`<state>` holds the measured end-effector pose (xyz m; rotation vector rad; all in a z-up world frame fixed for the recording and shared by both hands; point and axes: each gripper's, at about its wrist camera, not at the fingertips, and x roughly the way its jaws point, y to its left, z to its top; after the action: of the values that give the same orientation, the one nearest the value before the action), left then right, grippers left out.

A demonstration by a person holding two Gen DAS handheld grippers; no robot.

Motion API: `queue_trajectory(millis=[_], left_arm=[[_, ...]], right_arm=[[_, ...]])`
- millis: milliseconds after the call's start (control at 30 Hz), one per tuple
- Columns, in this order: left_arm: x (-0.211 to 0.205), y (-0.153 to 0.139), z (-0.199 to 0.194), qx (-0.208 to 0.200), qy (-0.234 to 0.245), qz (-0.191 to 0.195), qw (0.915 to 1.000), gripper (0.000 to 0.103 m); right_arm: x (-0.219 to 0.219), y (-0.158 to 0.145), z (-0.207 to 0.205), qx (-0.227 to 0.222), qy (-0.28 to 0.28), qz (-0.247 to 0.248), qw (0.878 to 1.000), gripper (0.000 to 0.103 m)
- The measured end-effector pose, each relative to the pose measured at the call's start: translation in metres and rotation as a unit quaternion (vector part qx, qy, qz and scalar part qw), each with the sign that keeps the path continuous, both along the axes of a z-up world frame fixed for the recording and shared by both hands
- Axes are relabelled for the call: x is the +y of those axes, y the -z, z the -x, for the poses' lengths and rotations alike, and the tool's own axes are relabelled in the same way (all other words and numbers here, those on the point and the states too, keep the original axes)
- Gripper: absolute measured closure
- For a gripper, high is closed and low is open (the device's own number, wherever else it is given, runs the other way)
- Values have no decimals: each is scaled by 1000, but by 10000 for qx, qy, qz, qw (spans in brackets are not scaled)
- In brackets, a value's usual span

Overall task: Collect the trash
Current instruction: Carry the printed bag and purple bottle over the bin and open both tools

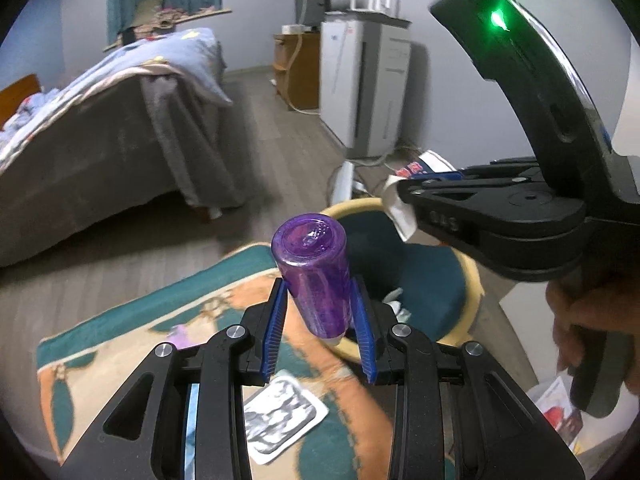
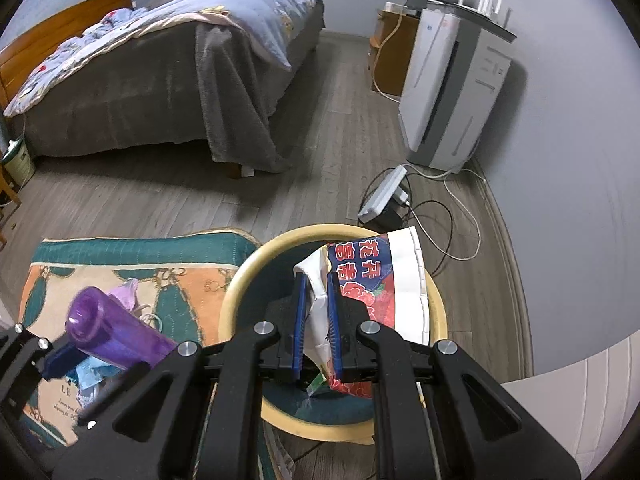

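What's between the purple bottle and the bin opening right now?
The right gripper, shut on a printed paper wrapper, hangs over the bin mouth. The purple bottle in the left gripper sits beside that; the opening's near side looks free.

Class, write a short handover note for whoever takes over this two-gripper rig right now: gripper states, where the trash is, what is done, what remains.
Left gripper: jaws shut on the purple bottle, at the bin's near edge.
Right gripper: jaws shut on the printed paper wrapper, above the round bin.
Done: both pieces picked up; some scraps already lie in the bin.
Left: drop both in, then collect the foil blister pack from the rug.
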<state>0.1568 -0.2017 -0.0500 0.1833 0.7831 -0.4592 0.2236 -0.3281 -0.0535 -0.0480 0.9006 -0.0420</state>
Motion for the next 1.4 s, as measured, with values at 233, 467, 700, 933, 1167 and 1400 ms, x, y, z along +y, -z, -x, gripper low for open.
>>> queue_trajectory(millis=[233,467,700,933,1167,1400], left_arm=[[-29,14,-20,220,180,9,9996,69],[-38,33,-38,426,109,59,9990,69],[-44,51,-52,471,92,-102,9988,69],[-48,55,-57,405,161,-197,9989,69],[-39,58,-59,399,97,-150,9990,66],[-27,52,-48,190,-68,-149,9997,34]], right_arm=[[-26,15,-4,57,362,-134,9992,93],[-46,23,-7,6,679,-297,9972,93],[-60,41,-12,246,886,-543,9943,93],[-55,46,-16,324,821,-659,9939,93],[-50,48,-16,362,698,-629,9949,92],[-40,44,-15,340,582,-569,9961,72]])
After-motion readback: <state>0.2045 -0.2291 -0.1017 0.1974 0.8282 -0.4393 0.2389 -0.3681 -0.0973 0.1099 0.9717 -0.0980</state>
